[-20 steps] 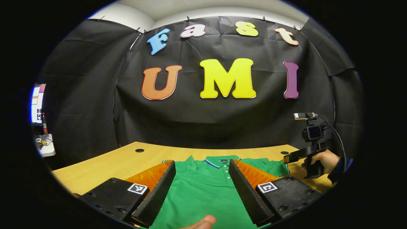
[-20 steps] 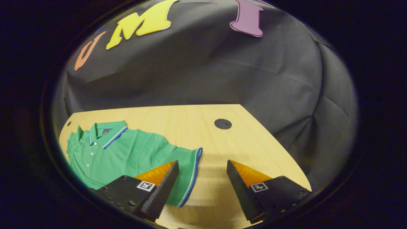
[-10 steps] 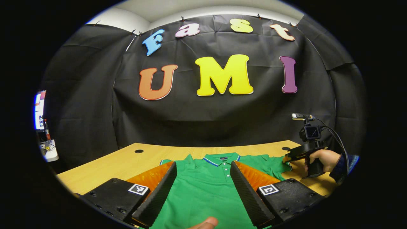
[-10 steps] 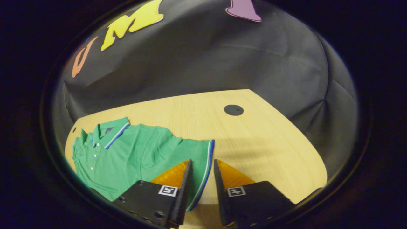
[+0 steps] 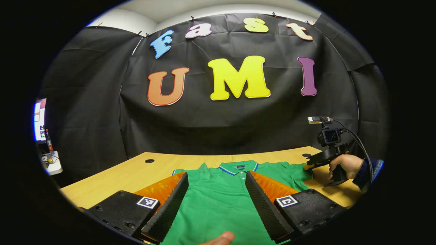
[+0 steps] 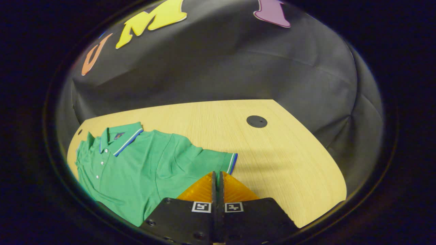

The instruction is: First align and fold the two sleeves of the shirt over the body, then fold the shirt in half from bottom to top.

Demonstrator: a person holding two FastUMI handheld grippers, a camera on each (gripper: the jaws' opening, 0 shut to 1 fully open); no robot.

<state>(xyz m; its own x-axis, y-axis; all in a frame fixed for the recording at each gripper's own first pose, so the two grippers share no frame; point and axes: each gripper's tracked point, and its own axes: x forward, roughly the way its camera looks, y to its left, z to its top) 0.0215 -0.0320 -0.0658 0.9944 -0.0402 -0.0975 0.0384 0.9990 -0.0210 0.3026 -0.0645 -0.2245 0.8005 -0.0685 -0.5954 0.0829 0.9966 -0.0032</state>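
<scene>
Over the last second the right gripper point(image 6: 217, 177) has closed from wide apart to fingers pressed together at the cuff edge of the shirt's right sleeve point(image 6: 204, 160); whether cloth is actually pinched between them cannot be told, since the fingers hide the hem where they meet.

Taking the green shirt point(image 5: 218, 200) as the landmark: it lies flat, front up, on the wooden table point(image 6: 289, 153), collar point(image 5: 238, 167) toward the booth wall. The right sleeve reaches outward from the body onto bare wood. The left gripper point(image 5: 216, 200) hovers over the shirt's chest with its fingers spread wide and holding nothing. In the left gripper view the right gripper sits at the shirt's far sleeve tip, a hand point(image 5: 342, 165) gripping its handle.

The step in hand looks like the first sleeve fold. To do it well, I judge the cuff should be lifted only slightly, carried straight across toward the button placket point(image 6: 100, 163) and laid with its hem parallel to the shirt's side seam. A poor pinch would let the cuff slip.
</scene>
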